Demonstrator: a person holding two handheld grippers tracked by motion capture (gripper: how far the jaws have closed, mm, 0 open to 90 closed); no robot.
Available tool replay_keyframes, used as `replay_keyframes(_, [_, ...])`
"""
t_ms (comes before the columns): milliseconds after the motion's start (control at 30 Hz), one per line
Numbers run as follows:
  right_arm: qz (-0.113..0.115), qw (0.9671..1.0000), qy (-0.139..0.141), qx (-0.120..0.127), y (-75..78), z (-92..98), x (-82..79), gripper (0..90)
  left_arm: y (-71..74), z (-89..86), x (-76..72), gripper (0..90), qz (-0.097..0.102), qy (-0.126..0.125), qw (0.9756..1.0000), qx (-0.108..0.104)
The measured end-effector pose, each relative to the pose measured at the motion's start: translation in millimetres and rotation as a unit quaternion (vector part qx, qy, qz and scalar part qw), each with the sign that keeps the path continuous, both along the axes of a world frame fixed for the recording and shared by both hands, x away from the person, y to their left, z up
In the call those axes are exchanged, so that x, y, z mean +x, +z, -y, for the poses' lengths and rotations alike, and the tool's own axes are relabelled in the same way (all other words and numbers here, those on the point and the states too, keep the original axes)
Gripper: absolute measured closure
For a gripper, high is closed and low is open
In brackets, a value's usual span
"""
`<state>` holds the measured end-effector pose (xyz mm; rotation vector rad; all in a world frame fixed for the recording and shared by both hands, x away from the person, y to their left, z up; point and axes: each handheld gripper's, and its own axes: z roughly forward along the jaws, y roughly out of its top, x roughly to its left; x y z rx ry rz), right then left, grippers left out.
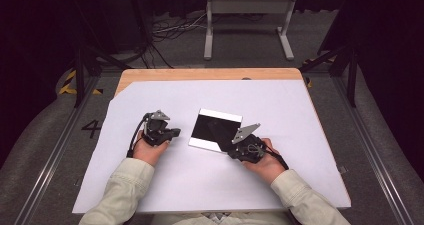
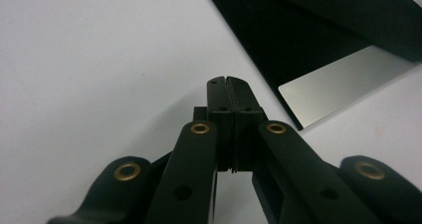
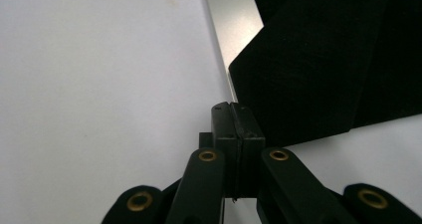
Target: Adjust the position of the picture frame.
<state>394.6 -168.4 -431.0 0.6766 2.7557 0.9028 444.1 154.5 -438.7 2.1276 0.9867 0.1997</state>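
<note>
Panel [image 1: 216, 130], black with silvery strips at its far and near ends, lying flat mid-table, long axis far-to-near. Right gripper [image 1: 235, 147] touching its near right corner, jaws shut, empty. Left gripper [image 1: 171, 133] left of it, apart, likewise shut and empty.

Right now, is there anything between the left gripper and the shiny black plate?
No. In the high view, just bare white sheet lies between the left gripper and the black plate. The left gripper view shows the same bare gap.

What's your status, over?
Left tool shut, empty, beside the mirror. Right tool shut, empty, at its near edge. White sheet around it bare.
</note>
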Motion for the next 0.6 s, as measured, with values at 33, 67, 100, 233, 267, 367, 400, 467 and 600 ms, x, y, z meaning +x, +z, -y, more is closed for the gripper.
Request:
replay_keyframes(33, [0.003,1.0,-0.004,0.0,-0.1,0.0,0.9,90.0,0.0,-0.4,-0.3,89.6,-0.003,0.004,1.0,-0.002])
replay_keyframes(67, [0.004,1.0,-0.008,0.0,-0.1,0.6,2.2,90.0,0.1,-0.5,-0.4,89.5,-0.003,0.004,1.0,-0.002])
replay_keyframes(100, [0.008,0.9999,-0.01,-0.002,-0.2,1.3,3.6,90.0,0.2,-0.6,-0.5,89.6,-0.003,0.004,1.0,-0.003])
replay_keyframes(233, [0.012,0.9995,-0.03,0.001,-0.4,5.2,11.5,90.0,-0.5,0.4,-0.5,89.5,-0.002,0.002,1.0,0.0])
replay_keyframes(267, [0.013,0.9993,-0.035,0.001,-0.4,5.9,13.4,90.0,-1.0,1.1,-0.6,89.5,-0.003,0.002,1.0,0.0])
replay_keyframes(367, [0.019,0.9988,-0.045,0.0,-0.5,7.3,18.3,90.0,-1.5,2.0,-0.4,89.5,0.0,0.001,1.0,0.002])
replay_keyframes(400, [0.019,0.9986,-0.05,0.001,-0.6,7.5,19.6,90.0,-1.2,1.8,-0.5,89.5,-0.001,0.001,1.0,0.002])
replay_keyframes(467, [0.022,0.9982,-0.055,0.0,-0.6,8.3,22.1,90.0,-1.0,1.6,-0.8,89.5,-0.003,0.003,1.0,0.0])
replay_keyframes(600, [0.023,0.9979,-0.06,0.001,-0.7,8.9,24.5,90.0,-0.5,0.7,-0.6,89.5,0.0,0.001,1.0,0.001])
